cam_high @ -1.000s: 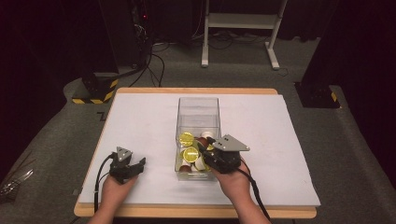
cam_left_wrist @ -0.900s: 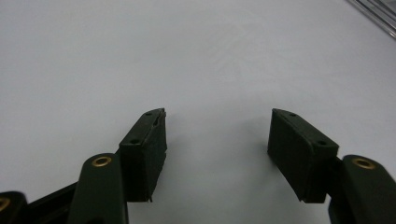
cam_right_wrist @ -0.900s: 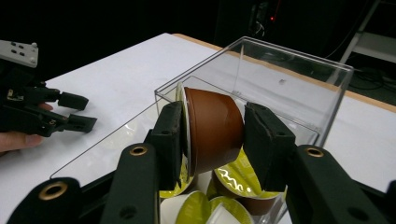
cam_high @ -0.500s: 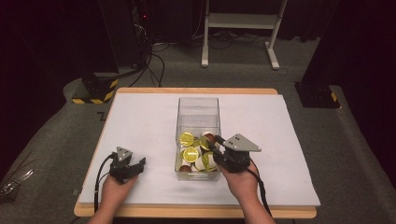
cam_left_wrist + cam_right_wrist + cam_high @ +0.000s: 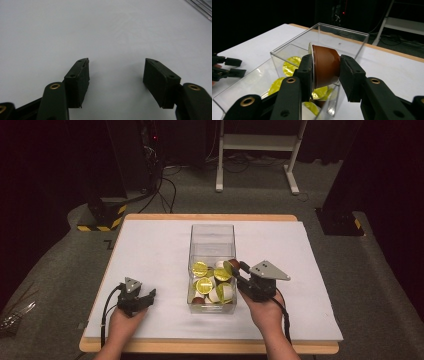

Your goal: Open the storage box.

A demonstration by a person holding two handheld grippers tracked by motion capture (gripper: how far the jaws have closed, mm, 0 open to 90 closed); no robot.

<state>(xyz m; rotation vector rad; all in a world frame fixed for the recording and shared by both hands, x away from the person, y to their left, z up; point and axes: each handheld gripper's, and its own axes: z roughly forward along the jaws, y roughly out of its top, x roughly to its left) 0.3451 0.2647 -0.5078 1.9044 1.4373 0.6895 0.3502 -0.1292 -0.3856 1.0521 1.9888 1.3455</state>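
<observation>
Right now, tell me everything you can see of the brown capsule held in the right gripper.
The brown capsule is a small, glossy, plastic-looking cup with tapered sides and a pale rim at its wide end. It lies on its side, clamped between the jaws of the right gripper, one jaw on the rim end, the other on the narrow base. It hangs above the near part of the clear box, over the yellow-lidded capsules inside.

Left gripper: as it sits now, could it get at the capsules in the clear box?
Probably yes. The left gripper rests open on the white table cover, with bare cover between it and the clear box. The box is open-topped, though the right gripper holds a brown capsule over its right wall.
</observation>
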